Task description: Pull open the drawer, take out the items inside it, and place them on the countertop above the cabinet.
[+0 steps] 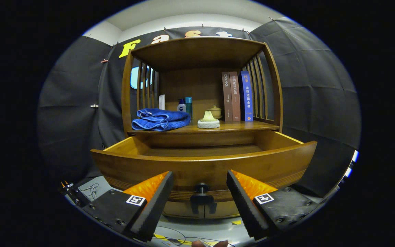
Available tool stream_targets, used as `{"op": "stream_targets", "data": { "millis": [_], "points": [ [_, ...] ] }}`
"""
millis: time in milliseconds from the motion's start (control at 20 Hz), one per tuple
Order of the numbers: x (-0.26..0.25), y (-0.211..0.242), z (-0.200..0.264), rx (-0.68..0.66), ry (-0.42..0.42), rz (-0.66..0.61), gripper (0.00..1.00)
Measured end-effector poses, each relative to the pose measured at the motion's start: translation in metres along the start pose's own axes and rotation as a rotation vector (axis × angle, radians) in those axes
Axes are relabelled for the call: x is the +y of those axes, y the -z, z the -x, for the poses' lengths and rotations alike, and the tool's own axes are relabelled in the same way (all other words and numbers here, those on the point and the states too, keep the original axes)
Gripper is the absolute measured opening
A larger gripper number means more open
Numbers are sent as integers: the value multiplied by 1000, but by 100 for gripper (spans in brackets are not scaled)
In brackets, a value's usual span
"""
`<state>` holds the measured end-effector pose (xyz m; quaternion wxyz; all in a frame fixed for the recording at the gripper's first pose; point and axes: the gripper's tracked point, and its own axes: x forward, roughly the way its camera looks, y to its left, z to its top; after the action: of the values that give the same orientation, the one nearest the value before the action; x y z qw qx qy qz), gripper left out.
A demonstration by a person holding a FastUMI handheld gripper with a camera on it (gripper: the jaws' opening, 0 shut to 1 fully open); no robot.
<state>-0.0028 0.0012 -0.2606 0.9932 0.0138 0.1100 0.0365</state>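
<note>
Open drawer (202,164) front and knob (201,188) between spread fingers (156,199).

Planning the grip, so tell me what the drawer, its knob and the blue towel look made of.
Drawer: looks like varnished wood; brown, visible grain, soft sheen.
Knob: dark and smooth, probably metal, possibly painted wood; it sits between the open gripper fingers, untouched.
Towel: soft terry-like cloth, folded, with a fuzzy matte surface, on the countertop.

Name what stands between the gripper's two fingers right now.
In the gripper view, the dark knob on the front of the pulled-out drawer sits between the fingers of the open gripper; neither finger touches it.
</note>
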Motion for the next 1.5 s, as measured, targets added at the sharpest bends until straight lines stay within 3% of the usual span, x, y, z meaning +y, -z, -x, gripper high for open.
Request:
{"op": "stream_targets", "data": {
  "millis": [250, 800, 1500],
  "points": [
    [2, 21, -12, 30, -3, 18, 99],
    [-2, 21, -29, 4, 41, 10, 98],
    [-5, 7, -125, 8, 53, 55, 99]
  ]
}}
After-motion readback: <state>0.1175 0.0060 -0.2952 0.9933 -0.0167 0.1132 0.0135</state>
